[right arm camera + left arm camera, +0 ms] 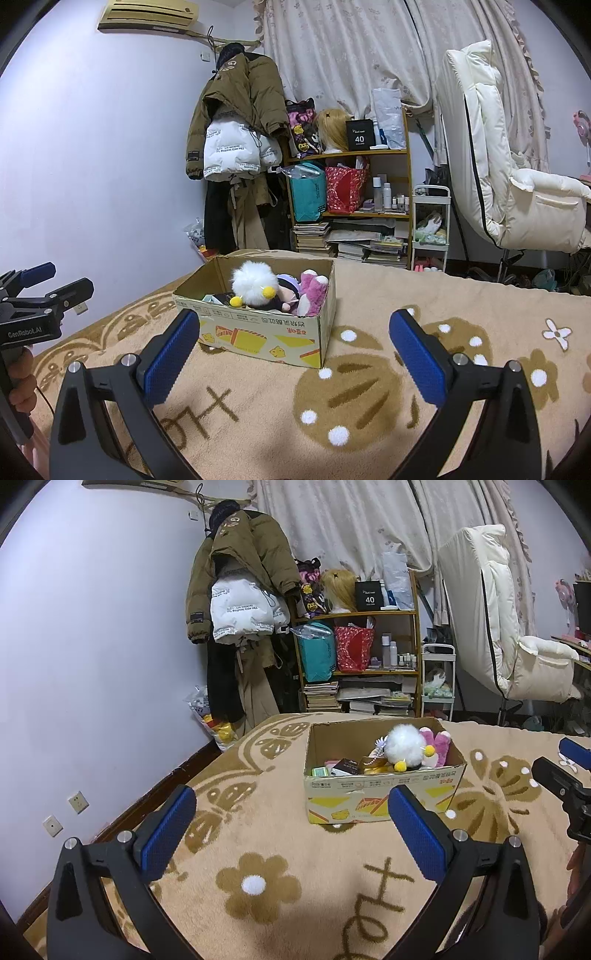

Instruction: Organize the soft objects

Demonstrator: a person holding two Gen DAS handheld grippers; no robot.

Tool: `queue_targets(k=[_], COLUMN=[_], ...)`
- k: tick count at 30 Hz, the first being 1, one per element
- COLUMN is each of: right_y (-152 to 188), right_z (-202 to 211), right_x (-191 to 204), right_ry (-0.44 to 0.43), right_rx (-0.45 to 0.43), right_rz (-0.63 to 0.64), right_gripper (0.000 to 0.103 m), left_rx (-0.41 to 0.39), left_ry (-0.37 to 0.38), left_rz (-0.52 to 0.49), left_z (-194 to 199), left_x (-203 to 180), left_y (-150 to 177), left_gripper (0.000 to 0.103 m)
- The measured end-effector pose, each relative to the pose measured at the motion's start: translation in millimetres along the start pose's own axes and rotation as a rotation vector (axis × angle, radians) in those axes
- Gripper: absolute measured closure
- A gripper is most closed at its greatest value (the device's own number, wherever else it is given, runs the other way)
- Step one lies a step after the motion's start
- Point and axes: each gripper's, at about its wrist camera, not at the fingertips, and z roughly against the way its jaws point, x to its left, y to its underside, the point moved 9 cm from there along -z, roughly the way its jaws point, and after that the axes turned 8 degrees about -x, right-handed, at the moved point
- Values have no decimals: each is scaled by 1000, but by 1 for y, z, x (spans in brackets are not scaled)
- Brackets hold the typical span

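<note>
Both my claws hang wide and hold nothing: the left claw (291,827) and the right claw (293,350) each hover above the tan flower-patterned blanket (266,849) on the bed, short of the cardboard box (380,794). The soft things are already in that box, which sits on the blanket ahead of me, nearer my left claw's right finger.

On top lies a white fluffy plush (255,282) with yellow pom-poms, and just beside it, against the box's right wall, a pink plush (312,293); a doll with a purple cap (288,291) is wedged between them. I judge all three light and squashy. The fluff would compress and could slip through a shallow pinch, so I would bite deep into the white body, not its pom-poms, and take the pink one across its thick middle. The box itself looks thin, so a push could slide it.

Down in the left half of the box are flat packets and small cartons (336,768) that I cannot identify. The box walls hide whatever lies beneath the toys.
</note>
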Motion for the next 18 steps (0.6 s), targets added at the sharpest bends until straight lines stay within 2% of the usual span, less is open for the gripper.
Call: queue_targets(k=[18], right_y=[1], right_z=[0], right_x=[-1], right_ry=[2], right_rx=[1], right_rz=[0], right_gripper=[0], left_rx=[8], left_ry=[9], left_rz=[5], left_z=[-2], left_x=[1], left_y=[2], left_gripper=[0])
